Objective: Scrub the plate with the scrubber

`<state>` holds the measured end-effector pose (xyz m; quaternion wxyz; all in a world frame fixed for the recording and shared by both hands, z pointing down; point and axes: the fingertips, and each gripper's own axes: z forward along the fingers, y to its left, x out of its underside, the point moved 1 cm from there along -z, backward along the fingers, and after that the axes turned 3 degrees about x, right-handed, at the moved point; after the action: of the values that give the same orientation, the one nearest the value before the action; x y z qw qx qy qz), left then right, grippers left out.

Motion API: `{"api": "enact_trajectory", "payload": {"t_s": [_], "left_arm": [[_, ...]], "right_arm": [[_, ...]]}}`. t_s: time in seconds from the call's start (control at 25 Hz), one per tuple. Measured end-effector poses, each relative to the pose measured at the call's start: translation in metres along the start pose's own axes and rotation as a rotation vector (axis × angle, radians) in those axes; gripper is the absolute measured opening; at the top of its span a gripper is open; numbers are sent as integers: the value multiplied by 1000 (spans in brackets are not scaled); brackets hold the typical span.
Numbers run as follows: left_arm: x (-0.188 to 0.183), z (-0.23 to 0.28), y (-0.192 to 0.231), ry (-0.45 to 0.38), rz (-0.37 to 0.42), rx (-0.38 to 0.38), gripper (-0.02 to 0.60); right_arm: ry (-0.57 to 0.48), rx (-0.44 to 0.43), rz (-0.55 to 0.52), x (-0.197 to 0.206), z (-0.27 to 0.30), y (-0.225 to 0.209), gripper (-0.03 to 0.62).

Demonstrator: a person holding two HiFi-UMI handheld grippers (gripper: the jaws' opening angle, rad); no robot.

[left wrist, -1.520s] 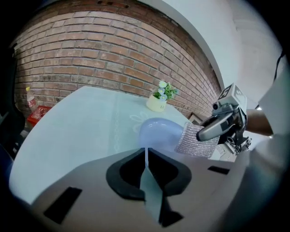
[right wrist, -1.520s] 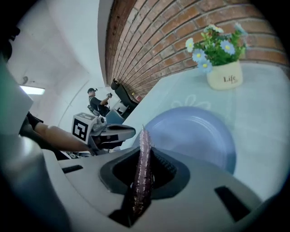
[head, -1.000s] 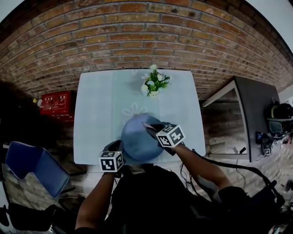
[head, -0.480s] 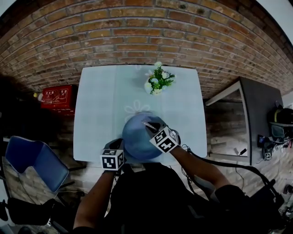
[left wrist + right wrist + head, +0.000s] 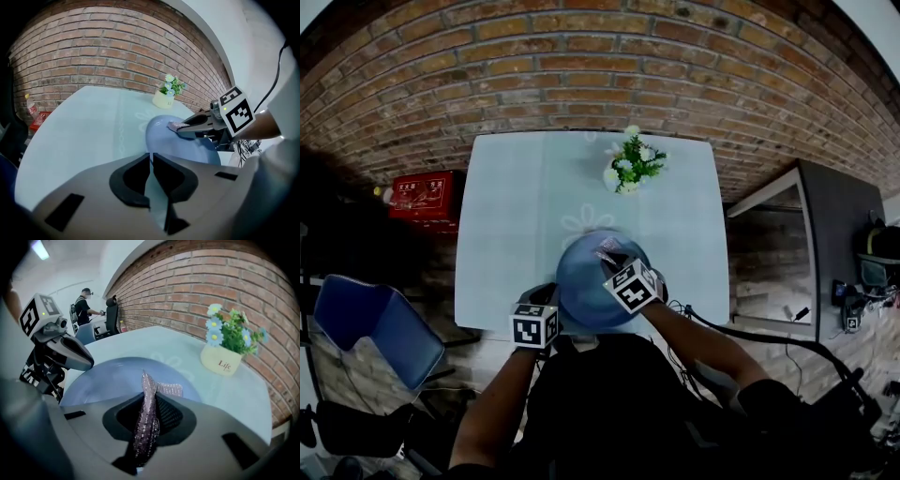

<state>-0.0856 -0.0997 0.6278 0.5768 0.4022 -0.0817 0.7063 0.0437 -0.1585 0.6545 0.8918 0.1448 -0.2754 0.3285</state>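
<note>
A round blue plate [image 5: 584, 281] [image 5: 187, 151] [image 5: 105, 378] sits at the near edge of the pale table [image 5: 506, 216]. My left gripper [image 5: 553, 298] [image 5: 151, 157] is shut on the plate's near left rim, which shows as a thin pale sliver between the jaws. My right gripper [image 5: 612, 258] [image 5: 180, 130] [image 5: 145, 401] is shut on a purple glittery scrubber [image 5: 607, 250] [image 5: 174, 125] [image 5: 148, 413]. The scrubber's free end lies over the plate's far right part. In the right gripper view the left gripper [image 5: 86, 363] shows at the plate's left edge.
A cream pot of flowers [image 5: 628, 169] [image 5: 165, 96] [image 5: 225, 357] stands at the table's far side. A red box [image 5: 422, 197] and a blue chair [image 5: 366, 333] are left of the table, a dark desk [image 5: 834, 234] right. A person [image 5: 86, 305] stands far off.
My right gripper has slid a little to the left over the plate with the scrubber in it. The left gripper has kept its hold on the rim.
</note>
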Motion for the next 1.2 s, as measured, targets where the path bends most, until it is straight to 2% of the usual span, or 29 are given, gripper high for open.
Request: {"api": "enact_trajectory", "payload": {"t_s": [0.16,0.32,0.44,0.88,1.08,1.2], "left_arm": [[0,0,-1,9,29,-4,26],[0,-2,2,-12,-18,3,26],[0,-1,1,-13,-5,2,26],[0,-3,1,-9,8,15,26],[-1,-10,-4,-15,-75,54,26],[-2,-13,-7,-26,-58,51,26]], "right_arm": [[19,-24,102,0,7,-4,67],[13,-28,125,-4,13,-5,67],[25,-40,123,-8,14,-2,67],[25,-134,32,-25,25,34,67],[19,-179,-79,-30,22,56,67],[22,-217,-99,-28,19,69,67]]}}
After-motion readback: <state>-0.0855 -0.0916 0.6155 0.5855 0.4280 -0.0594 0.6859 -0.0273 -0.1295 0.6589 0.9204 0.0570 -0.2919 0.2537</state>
